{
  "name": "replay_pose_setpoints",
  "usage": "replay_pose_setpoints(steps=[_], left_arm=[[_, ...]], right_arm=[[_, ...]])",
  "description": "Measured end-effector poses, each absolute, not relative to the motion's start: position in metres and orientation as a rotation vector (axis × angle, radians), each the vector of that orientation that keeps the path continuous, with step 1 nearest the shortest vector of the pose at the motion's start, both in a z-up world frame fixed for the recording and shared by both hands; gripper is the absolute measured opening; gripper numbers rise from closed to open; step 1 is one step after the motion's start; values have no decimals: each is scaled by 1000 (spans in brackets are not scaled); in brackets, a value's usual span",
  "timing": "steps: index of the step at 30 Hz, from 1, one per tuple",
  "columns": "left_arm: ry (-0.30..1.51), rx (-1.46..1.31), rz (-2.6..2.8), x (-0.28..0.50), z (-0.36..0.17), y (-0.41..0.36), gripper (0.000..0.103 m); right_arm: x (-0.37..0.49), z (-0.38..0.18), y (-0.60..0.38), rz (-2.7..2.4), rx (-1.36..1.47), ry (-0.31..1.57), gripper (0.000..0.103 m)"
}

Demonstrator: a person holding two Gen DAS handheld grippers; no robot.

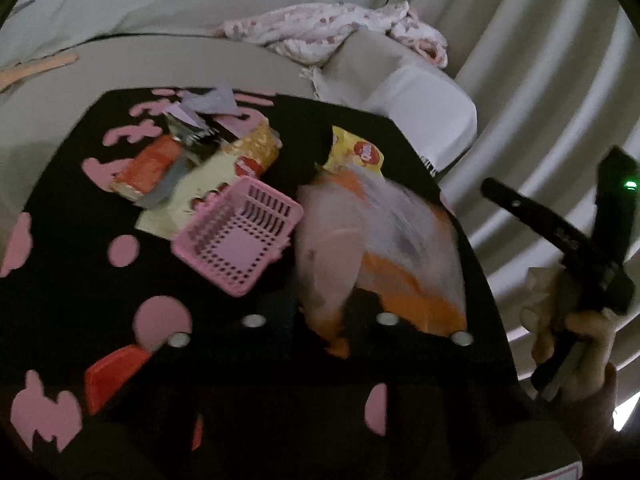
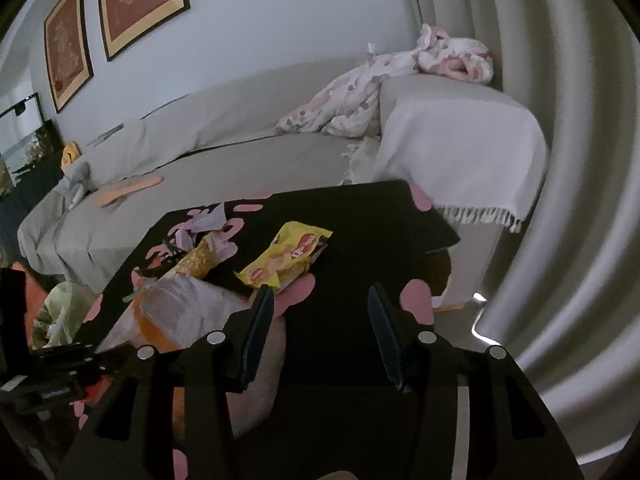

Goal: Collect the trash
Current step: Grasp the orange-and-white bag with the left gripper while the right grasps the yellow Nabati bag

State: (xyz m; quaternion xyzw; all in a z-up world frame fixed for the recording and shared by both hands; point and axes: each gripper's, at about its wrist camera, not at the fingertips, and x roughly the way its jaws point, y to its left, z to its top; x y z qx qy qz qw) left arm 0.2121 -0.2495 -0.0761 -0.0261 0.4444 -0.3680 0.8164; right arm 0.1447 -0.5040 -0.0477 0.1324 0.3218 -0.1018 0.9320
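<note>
Plainly, the left gripper (image 1: 362, 300) is nipped onto the near edge of the clear-and-orange plastic bag (image 1: 376, 240), which lies on the black table (image 1: 72, 240) with its long axis running away toward the yellow snack wrapper (image 2: 286, 258); the right gripper (image 2: 320, 320) hovers half open and empty, that wrapper just beyond its left finger. Behind stand a grey sofa (image 2: 240, 120) and pale curtains (image 2: 560, 160); a pink basket (image 1: 236, 236) sits left of the bag.

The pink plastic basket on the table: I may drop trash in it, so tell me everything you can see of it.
The pink plastic basket is small and square, with slatted walls and a perforated floor. It looks empty. It sits tilted on the black, pink-patterned table, its far corner resting on a pale yellow wrapper. Neither gripper touches it.
</note>
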Motion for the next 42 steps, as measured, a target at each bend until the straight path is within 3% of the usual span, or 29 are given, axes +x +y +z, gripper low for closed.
replay_pose_setpoints(steps=[9,17,35,42], left_arm=[[788,-123,-668,208,-29,-149,14],[790,-187,-544,239,-38,-78,14],[867,-257,-527,261,-81,-55,14],[876,-268,-530,260,-83,-56,14]], right_arm=[[174,-59,-491,-152,318,693,47],[220,-70,-482,-170,317,736,47],[317,-120,-494,-298,337,882,47],[329,-123,-474,-200,198,899,47]])
